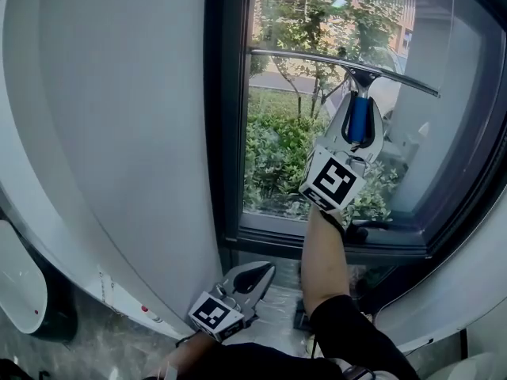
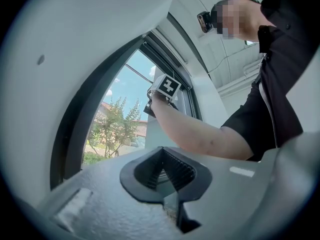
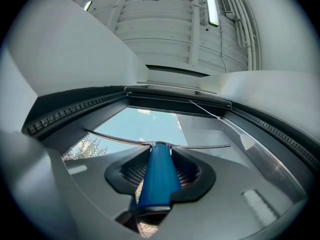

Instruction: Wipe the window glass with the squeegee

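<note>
Right gripper [image 1: 358, 123] clamps the blue-handled metal squeegee [image 1: 317, 56], its blade high on the clear window glass [image 1: 277, 157]. It is likely mid-wipe, and a downward pull comes next. Left gripper [image 1: 252, 278] is closed and empty, lower centre.

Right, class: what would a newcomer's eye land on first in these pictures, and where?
The blue-handled squeegee, clamped in the right tongs, is raised with its long blade across the upper window glass, with green shrubs outside behind it. Low down, below the sill and beside the grey wall, the left tongs hang shut and empty.
</note>
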A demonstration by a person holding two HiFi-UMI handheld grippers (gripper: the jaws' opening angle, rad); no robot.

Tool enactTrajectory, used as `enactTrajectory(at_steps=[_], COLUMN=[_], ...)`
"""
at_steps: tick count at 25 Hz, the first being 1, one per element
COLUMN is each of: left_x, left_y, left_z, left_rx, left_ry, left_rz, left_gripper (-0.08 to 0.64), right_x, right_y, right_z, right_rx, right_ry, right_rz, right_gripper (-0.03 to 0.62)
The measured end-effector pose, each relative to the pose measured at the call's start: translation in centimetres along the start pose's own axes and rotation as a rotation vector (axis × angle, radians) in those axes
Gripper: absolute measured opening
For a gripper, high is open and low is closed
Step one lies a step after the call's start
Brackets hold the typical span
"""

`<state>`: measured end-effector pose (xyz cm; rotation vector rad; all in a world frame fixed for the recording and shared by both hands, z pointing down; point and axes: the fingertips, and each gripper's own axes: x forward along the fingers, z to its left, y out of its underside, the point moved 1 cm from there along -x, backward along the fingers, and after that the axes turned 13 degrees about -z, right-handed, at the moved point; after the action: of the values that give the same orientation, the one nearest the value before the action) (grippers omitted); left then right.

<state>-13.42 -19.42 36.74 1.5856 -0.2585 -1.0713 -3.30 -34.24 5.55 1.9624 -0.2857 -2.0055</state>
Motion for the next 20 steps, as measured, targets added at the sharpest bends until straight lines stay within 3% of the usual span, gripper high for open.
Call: enactTrajectory(at_steps=[20], left_x=[0.0], left_y=[-0.4], left_z=[-0.7], left_rx=[0.003], left_ry=[0.003], left_rz=[0.006], left_gripper=[0.002], right_x=[-4.4], right_y=[1.1], right_z=[0.2], right_rx=[-0.035], right_ry=[-0.058], right_rz=[0.060], right_gripper=[0.133])
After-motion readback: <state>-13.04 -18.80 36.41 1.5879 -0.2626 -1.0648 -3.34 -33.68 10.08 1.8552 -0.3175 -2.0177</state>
